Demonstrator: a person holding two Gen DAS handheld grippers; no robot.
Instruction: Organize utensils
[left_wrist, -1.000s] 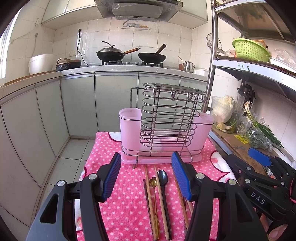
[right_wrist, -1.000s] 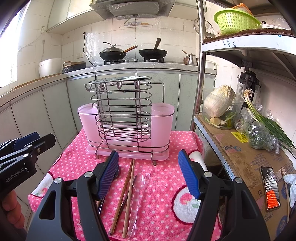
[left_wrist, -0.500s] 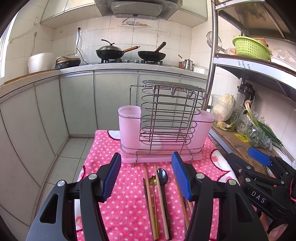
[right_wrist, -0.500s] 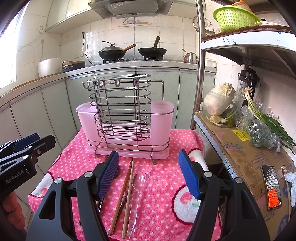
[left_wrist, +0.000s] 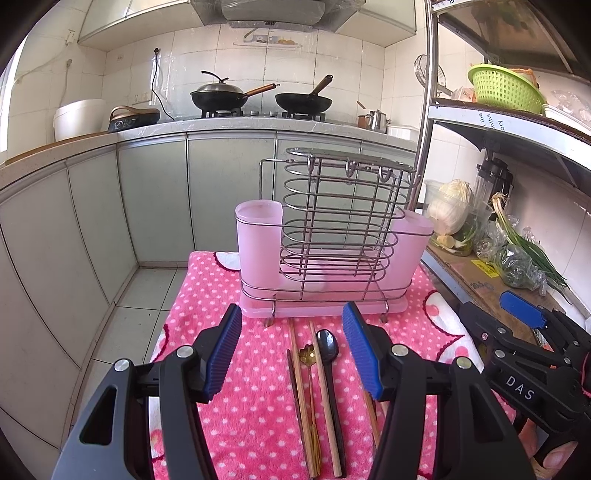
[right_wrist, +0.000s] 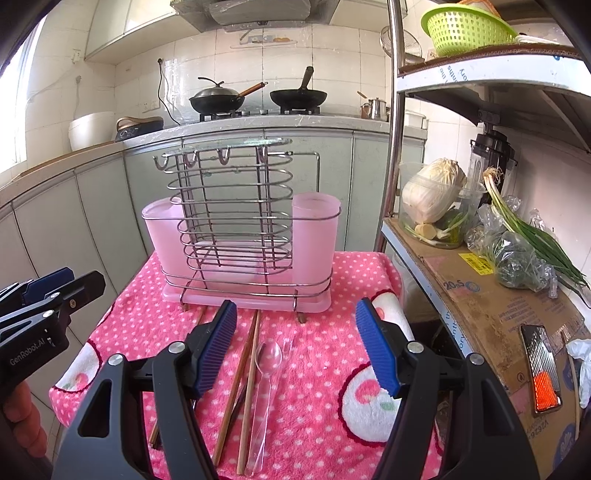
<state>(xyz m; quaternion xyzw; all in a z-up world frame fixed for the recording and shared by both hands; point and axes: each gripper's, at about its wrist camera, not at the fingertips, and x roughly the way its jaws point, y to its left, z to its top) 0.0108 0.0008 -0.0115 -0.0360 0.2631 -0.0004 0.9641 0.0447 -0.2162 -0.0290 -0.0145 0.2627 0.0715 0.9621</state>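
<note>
Pink dotted towel (left_wrist: 255, 387), utensils (left_wrist: 321, 387) lying between wide-open, empty left hand-held gripper (left_wrist: 291, 349), right hand-held gripper (right_wrist: 297, 345) likewise.

Both tools are black plastic with open cut-outs in their frames. The left gripper (left_wrist: 291, 347) has two fingers faced with ribbed blue pads (left_wrist: 360, 350), and round silver screws at the joints. The right gripper (right_wrist: 295, 345) is built the same. Seen from the side, the right one bears white letters "DAS", the left one "GenRobot.AI". A thumb (left_wrist: 554, 452), probably bare, shows at the frame's lower right corner.
</note>
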